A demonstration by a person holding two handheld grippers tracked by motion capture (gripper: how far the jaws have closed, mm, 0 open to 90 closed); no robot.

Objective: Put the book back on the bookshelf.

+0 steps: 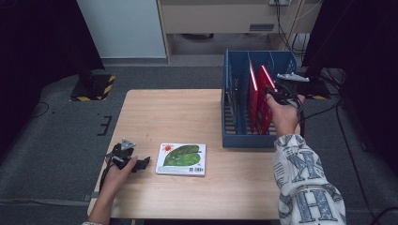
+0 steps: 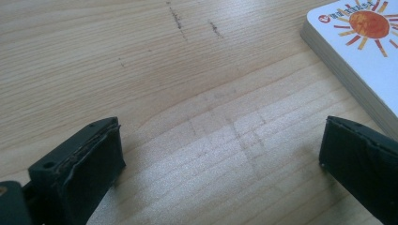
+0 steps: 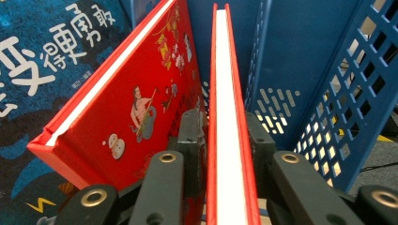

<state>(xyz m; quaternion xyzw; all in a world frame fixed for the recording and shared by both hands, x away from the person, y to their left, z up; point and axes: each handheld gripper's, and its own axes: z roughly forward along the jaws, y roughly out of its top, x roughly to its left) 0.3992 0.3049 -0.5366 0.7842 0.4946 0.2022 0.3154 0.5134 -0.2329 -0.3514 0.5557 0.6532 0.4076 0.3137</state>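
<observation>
Pale wooden table (image 1: 187, 112) carried the work. Right gripper (image 3: 228, 136) had its jaws clamped on an upright red book (image 3: 229, 93) inside the blue rack (image 1: 237, 138), a second red book (image 3: 141, 89) leaning just beside. Left gripper (image 2: 220, 164) rested wide open, holding nothing, the leaf-cover book (image 1: 181, 159) just beside it. Judged: seating or lifting; next calls for a straight vertical move.

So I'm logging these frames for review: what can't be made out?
- Right tool, right gripper view: shut on the upright red book; its cover shows edge-on, so no title is readable.
- Blue rack, high view: the floor under the books is hidden.
- Leaf book, high view: lettering too small.
</observation>
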